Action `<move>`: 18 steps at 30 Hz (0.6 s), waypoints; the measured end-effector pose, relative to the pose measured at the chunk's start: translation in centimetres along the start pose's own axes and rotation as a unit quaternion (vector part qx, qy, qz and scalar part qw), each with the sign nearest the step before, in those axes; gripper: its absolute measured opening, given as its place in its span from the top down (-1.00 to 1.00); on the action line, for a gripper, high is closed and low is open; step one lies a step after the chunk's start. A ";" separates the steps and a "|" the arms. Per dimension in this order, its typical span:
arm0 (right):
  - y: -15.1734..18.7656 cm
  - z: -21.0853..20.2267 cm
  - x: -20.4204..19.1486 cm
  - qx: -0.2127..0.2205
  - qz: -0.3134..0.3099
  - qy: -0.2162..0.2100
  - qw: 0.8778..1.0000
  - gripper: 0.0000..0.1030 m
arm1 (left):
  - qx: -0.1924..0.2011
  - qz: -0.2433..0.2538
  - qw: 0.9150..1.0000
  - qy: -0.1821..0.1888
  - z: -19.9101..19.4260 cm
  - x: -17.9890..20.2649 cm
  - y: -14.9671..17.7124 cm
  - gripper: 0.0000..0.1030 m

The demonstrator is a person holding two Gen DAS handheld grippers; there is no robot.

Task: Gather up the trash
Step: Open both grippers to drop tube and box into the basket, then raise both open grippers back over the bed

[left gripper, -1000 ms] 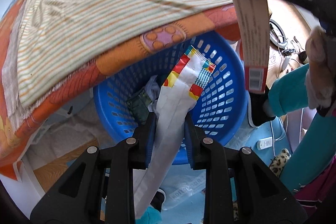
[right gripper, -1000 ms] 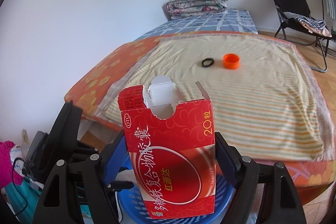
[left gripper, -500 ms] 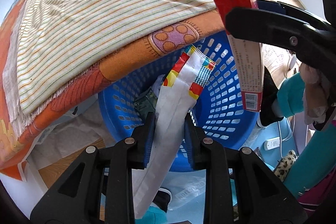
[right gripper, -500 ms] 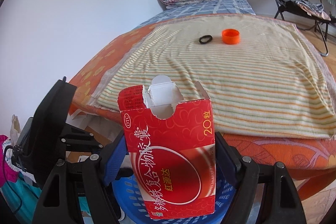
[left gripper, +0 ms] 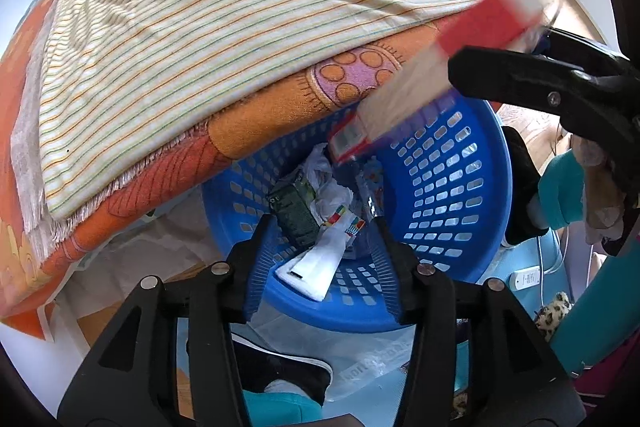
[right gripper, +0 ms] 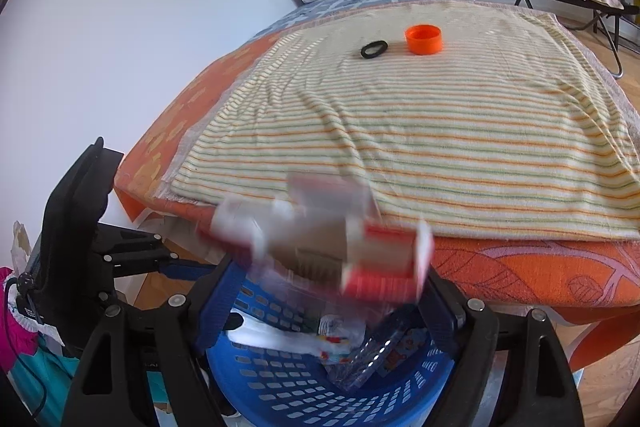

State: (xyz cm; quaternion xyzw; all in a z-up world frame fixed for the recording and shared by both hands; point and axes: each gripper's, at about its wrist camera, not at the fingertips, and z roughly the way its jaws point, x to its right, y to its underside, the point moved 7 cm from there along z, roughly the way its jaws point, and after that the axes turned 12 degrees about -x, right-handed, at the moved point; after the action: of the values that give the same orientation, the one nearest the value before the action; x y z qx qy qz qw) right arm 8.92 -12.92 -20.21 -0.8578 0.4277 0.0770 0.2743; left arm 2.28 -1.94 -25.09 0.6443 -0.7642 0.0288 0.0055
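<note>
Both open: left gripper (left gripper: 322, 251) just widened above white wrapper (left gripper: 320, 263) in blue plastic basket (left gripper: 464, 203); right gripper (right gripper: 320, 301) beneath blurred red carton (right gripper: 376, 267).

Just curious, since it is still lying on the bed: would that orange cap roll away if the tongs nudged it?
Probably not far. The orange cap sits flat, open side up, on the soft striped blanket, so it would likely slide. It looks like light, stiff plastic; tipped onto its round rim, it could roll.

Blk plastic grippers, blue ribbed fingers (left gripper: 262, 267), silver screws.
</note>
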 end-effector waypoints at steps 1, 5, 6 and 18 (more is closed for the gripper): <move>0.1 0.0 0.1 0.000 0.001 0.001 1.000 -0.65 | 0.000 0.000 1.000 0.000 0.0 0.0 0.0 0.05; 0.0 -0.1 0.3 -0.003 0.007 0.006 1.000 -0.66 | 0.003 -0.003 1.000 0.000 -0.2 -0.4 0.0 0.05; 0.0 -0.2 0.4 -0.003 0.008 0.006 1.000 -0.66 | 0.003 -0.003 1.000 0.000 -0.2 -0.4 0.0 0.05; -0.3 -0.7 1.2 0.000 0.016 0.019 1.000 -0.67 | 0.014 -0.010 1.000 0.006 -1.3 -0.7 -0.4 0.05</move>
State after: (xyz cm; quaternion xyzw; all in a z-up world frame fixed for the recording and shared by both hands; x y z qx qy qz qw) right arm 9.79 -14.02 -19.94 -0.8520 0.4467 0.0654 0.2651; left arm 2.72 -1.28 -23.82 0.6520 -0.7570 0.0430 0.0017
